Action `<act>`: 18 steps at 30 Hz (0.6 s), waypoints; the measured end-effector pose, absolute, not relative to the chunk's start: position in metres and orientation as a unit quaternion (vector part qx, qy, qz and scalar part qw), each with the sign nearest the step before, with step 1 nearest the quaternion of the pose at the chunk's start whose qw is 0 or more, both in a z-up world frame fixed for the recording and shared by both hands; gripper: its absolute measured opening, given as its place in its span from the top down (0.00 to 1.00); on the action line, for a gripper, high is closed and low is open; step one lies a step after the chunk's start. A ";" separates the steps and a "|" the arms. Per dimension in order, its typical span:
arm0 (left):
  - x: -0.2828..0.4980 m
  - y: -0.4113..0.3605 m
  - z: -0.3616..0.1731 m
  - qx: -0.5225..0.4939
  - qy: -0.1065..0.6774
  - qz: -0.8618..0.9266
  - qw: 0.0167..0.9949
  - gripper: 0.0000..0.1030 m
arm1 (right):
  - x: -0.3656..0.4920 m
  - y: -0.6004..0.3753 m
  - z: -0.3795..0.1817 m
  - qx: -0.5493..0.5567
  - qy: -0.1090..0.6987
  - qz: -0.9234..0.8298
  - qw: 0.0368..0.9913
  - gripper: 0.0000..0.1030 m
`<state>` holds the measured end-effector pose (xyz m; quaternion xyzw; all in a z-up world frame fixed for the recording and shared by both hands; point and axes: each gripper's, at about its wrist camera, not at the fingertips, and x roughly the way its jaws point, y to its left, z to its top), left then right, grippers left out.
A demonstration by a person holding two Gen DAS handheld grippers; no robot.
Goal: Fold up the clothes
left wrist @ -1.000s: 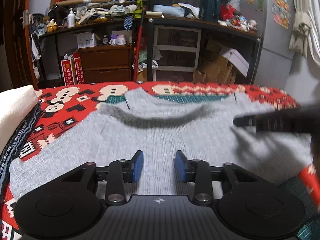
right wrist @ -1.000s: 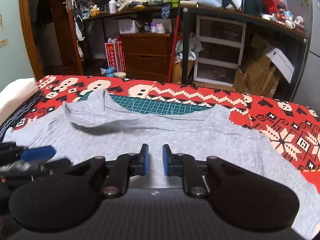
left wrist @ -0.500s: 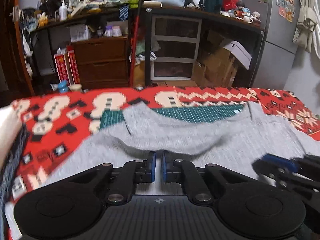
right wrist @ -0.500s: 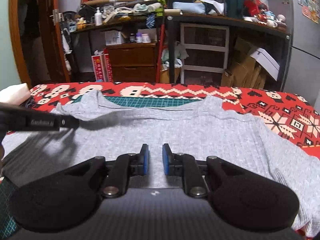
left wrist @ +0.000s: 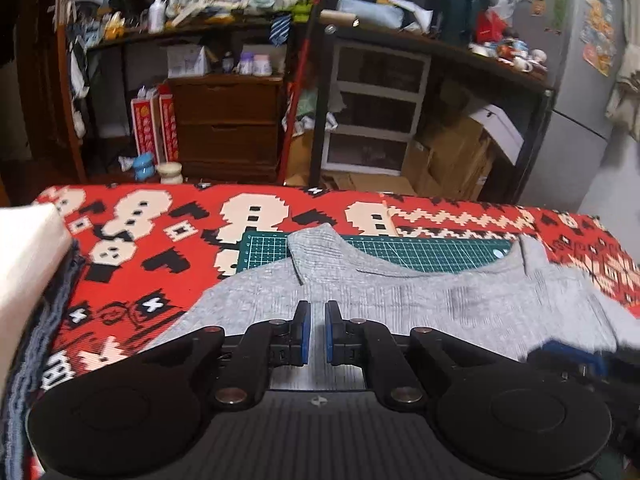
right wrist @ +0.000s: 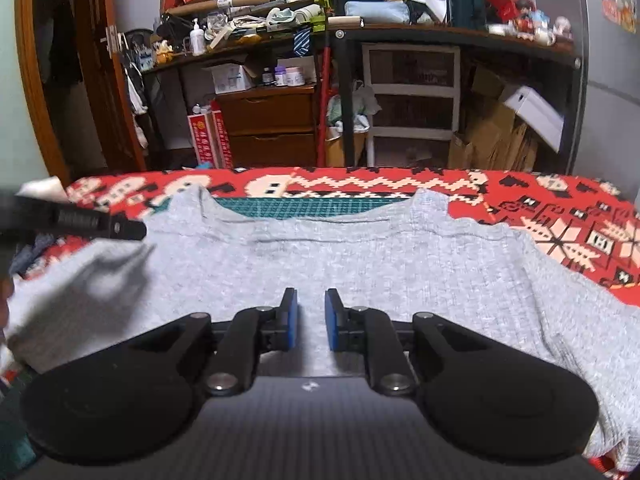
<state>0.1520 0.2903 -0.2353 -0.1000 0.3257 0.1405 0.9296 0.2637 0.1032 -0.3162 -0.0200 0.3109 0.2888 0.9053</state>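
Note:
A grey ribbed knit sweater (left wrist: 400, 292) (right wrist: 360, 256) lies spread on the bed, neckline at the far side. My left gripper (left wrist: 317, 334) is shut on the sweater's near edge, with grey fabric showing in the narrow slit between its blue pads. The right gripper (right wrist: 312, 320) also pinches the near edge, its pads a little further apart with knit between them. In the right wrist view the left gripper (right wrist: 80, 220) is at the left with fabric hanging blurred beneath it. The right gripper (left wrist: 568, 356) shows at the lower right of the left wrist view, partly under the knit.
A red patterned blanket (left wrist: 160, 240) covers the bed, and a green cutting mat (left wrist: 420, 250) lies under the neckline. At the left edge sit a white folded stack (left wrist: 28, 248) and dark striped fabric (left wrist: 36, 340). Beyond the bed are cluttered shelves, drawers and cardboard boxes.
The left gripper went from open to shut on the sweater's near edge and has risen, and the fabric on its side now lifts. The right gripper's narrow gap looks unchanged.

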 end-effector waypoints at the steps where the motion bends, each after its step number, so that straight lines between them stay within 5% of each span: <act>1: 0.150 0.292 -0.236 -0.100 0.326 0.142 0.929 0.93 | 0.267 0.107 -0.314 -0.021 0.313 0.295 0.902 0.85; 7: 0.138 0.302 -0.239 -0.099 0.327 0.148 0.928 0.93 | 0.291 0.141 -0.309 -0.043 0.322 0.340 0.882 0.99; 18: 0.118 0.324 -0.240 -0.112 0.323 0.152 0.927 0.92 | 0.327 0.163 -0.310 -0.023 0.332 0.328 0.884 0.99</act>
